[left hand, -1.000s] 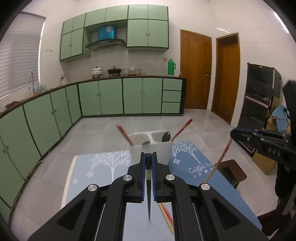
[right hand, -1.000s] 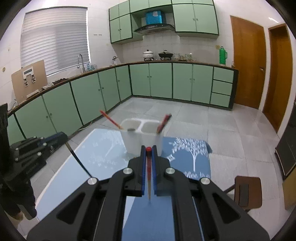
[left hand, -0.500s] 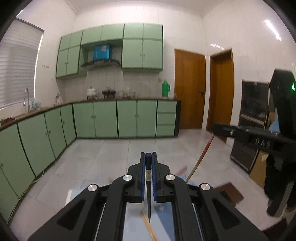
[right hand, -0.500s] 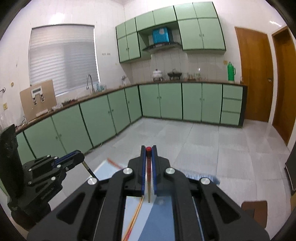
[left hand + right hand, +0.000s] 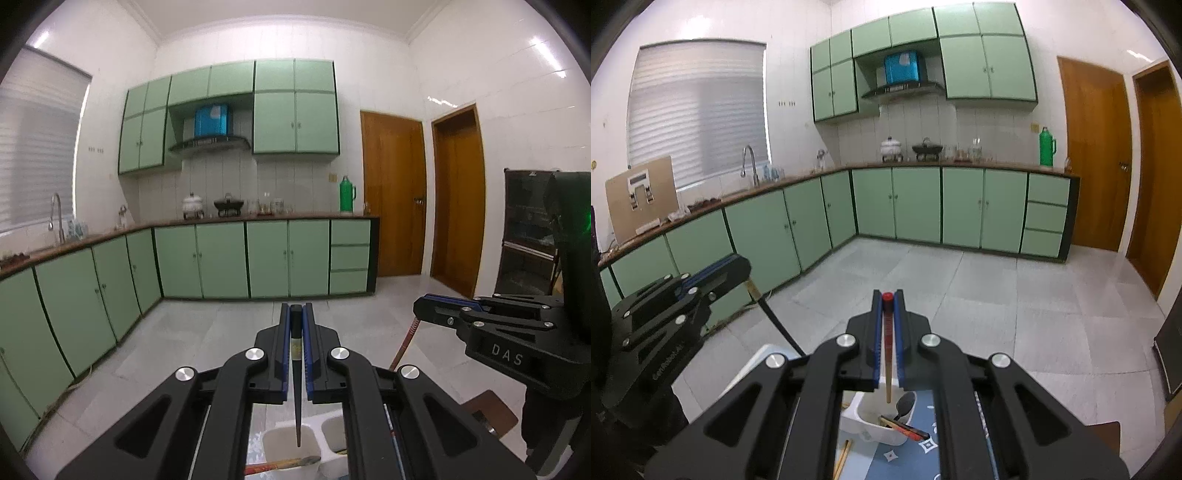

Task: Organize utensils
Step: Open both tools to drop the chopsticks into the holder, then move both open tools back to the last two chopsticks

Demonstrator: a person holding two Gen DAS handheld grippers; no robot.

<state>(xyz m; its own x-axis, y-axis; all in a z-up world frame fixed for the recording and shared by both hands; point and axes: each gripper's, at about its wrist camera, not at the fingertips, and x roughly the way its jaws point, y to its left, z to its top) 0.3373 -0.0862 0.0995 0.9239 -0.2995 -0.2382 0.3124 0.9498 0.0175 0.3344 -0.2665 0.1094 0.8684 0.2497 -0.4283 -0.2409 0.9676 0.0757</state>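
My left gripper point(image 5: 295, 314) is shut on a black chopstick point(image 5: 296, 376) whose tip hangs over the left compartment of the white utensil holder point(image 5: 291, 443). A red-handled chopstick point(image 5: 280, 463) leans across that compartment. My right gripper point(image 5: 887, 301) is shut on a red-topped wooden chopstick point(image 5: 887, 354) with its tip above the holder point(image 5: 871, 424), which holds a dark spoon point(image 5: 905, 404) and a red-ended chopstick point(image 5: 905, 428). Each gripper shows in the other's view: the right gripper point(image 5: 421, 308) and the left gripper point(image 5: 738, 266).
The holder stands on a blue mat with white patterns point(image 5: 908, 454). A loose wooden chopstick point(image 5: 844, 458) lies on the table beside it. Green kitchen cabinets point(image 5: 221, 258) and tiled floor lie beyond. A brown stool point(image 5: 491, 410) stands at the right.
Both grippers have risen and tilted up, then come over the holder, which now sits low under the chopstick tips. Both keep hold of their chopsticks.
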